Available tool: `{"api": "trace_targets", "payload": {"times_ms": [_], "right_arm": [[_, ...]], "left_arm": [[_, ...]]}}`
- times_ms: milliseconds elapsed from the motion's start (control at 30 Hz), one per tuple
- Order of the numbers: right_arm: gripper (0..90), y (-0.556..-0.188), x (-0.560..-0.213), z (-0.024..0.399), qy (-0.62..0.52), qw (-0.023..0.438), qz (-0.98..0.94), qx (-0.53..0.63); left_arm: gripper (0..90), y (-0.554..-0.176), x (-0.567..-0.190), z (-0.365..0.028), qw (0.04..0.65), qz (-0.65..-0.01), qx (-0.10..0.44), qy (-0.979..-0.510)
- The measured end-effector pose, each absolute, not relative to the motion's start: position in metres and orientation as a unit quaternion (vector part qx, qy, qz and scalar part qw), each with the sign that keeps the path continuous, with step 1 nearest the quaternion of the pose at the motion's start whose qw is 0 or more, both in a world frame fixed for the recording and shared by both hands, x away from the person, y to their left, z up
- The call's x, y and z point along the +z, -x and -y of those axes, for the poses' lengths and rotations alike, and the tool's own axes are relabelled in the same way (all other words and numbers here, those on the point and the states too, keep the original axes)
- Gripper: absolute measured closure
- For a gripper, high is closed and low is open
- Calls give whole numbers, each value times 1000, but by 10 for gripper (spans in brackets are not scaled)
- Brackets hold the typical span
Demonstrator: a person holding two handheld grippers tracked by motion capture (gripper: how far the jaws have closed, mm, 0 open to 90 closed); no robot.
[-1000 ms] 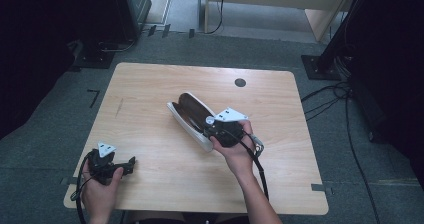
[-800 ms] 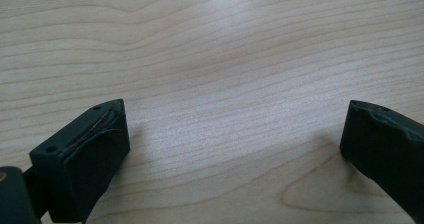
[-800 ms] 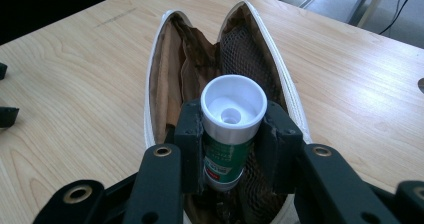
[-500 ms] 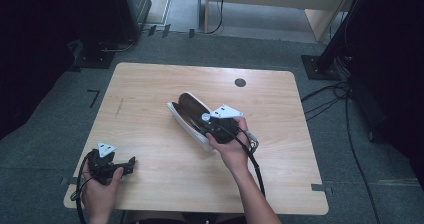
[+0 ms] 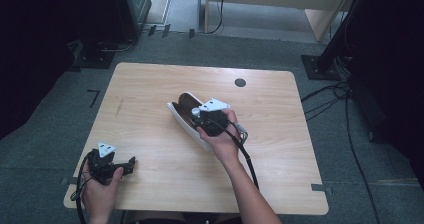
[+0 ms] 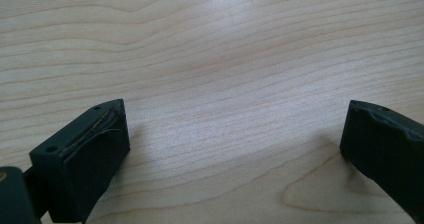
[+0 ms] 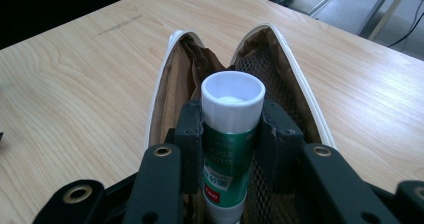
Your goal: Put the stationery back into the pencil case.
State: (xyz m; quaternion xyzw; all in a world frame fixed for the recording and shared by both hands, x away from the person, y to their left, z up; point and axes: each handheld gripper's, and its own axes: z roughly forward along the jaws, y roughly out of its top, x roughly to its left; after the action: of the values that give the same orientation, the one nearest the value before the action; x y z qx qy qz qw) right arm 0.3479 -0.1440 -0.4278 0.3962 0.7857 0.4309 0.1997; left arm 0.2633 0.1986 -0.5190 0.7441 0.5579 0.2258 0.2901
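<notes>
Looking down from the high view, the right gripper (image 5: pixel 200 118) hovers over the open pencil case (image 5: pixel 186 115) mid-table; the left gripper (image 5: pixel 127 164) rests near the left corner. Its own view shows jaws wide, empty. Right gripper view: jaws clamp a glue stick (image 7: pixel 230 134) above the pouch; its cap could catch the narrow zipper rim and tip the case.

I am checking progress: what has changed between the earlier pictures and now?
The right hand-held gripper, shut on the glue stick, has moved left, further over the open pencil case. The case, table and open left hand-held gripper stayed in place.
</notes>
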Motion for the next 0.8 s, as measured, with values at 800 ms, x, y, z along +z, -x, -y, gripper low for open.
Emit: {"api": "trace_targets", "payload": {"times_ms": [800], "right_arm": [[643,-384,-451,116,-406,217,-821,338]], "left_arm": [[0,-263,-519,-199,291,-558,226,-743]]}}
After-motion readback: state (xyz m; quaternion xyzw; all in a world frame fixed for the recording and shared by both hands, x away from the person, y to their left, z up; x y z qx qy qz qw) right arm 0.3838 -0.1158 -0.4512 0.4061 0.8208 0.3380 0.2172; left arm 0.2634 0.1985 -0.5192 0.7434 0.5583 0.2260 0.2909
